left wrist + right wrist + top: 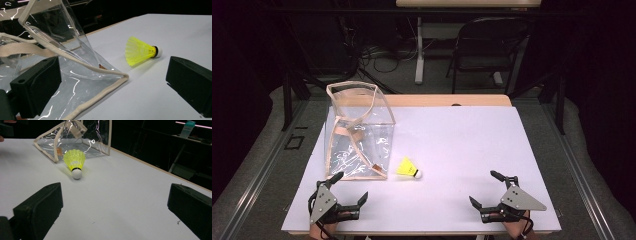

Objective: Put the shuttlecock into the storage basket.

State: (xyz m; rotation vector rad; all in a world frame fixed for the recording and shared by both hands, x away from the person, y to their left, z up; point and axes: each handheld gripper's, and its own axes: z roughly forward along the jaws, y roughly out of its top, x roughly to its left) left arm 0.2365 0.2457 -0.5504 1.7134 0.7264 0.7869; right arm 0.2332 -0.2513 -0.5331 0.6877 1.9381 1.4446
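Note:
A yellow shuttlecock with a white cork tip lies on its side on the white table, just right of a clear plastic bag with beige trim. The bag stands upright at the table's left. My left gripper rests open at the front left edge, close to the bag's front corner. In the left gripper view the bag and shuttlecock sit beyond the wide-spread jaws. My right gripper rests open at the front right. In its view the shuttlecock and bag lie ahead.
A folding chair and another table's leg stand on the floor beyond the far edge. Cables run across the floor behind the table. A teal-capped bottle stands on a far surface in the right gripper view.

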